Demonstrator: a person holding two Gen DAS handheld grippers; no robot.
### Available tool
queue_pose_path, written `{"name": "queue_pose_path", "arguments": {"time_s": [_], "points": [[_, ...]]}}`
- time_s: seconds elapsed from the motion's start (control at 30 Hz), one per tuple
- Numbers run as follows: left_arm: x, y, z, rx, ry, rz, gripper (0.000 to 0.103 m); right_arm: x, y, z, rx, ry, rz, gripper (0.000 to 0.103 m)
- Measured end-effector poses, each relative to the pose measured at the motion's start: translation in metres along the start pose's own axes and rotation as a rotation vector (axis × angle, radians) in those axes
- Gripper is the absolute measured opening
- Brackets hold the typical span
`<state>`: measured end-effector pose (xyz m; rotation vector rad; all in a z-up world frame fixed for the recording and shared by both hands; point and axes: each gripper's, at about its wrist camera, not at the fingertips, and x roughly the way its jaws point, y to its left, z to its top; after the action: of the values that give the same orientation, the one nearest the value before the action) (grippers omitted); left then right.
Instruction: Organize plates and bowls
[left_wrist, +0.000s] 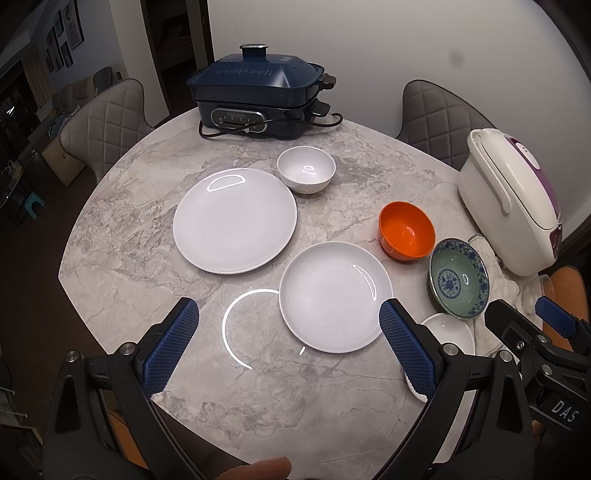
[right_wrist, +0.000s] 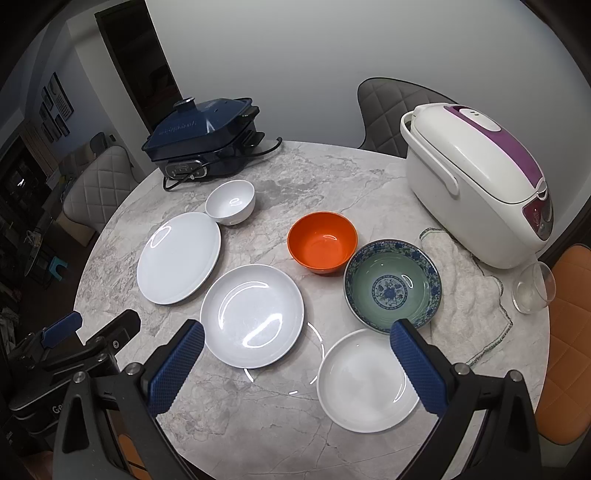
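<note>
Both wrist views overlook the table (left_wrist: 110, 236) obliquely.

In the left wrist view, the small white plate (left_wrist: 448, 330) at lower right is largely covered by a blue finger pad (left_wrist: 406, 350). The glass bowl (left_wrist: 535, 291) at right is partly hidden behind the right gripper (left_wrist: 521, 317). In the right wrist view, the orange chair (right_wrist: 569, 332) is cut off by the right edge. The cooker lid lettering (right_wrist: 183, 127), upper left, is too blurred to read.
</note>
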<state>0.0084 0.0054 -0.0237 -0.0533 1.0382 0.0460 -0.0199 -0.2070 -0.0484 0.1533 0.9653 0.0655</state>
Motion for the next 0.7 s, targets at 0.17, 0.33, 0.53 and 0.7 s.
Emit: {"name": "queue_pose_path", "arguments": {"time_s": [0.17,0.33,0.53,0.7], "points": [[0.004,0.000,-0.003,-0.003,0.003,0.002,0.099,-0.001,0.000,0.001,0.000,0.001,0.000,0.103],[0.008,0.001,-0.009,-0.009,0.006,0.008,0.099,0.000,0.001,0.001,-0.001,0.003,0.001,0.103],[0.013,0.007,-0.015,-0.034,0.039,-0.014,0.099,0.005,0.002,-0.001,-0.011,0.003,0.027,0.103],[0.043,0.044,-0.052,-0.156,0.160,-0.187,0.099,0.001,0.000,-0.003,-0.027,-0.040,0.272,0.103]]}}
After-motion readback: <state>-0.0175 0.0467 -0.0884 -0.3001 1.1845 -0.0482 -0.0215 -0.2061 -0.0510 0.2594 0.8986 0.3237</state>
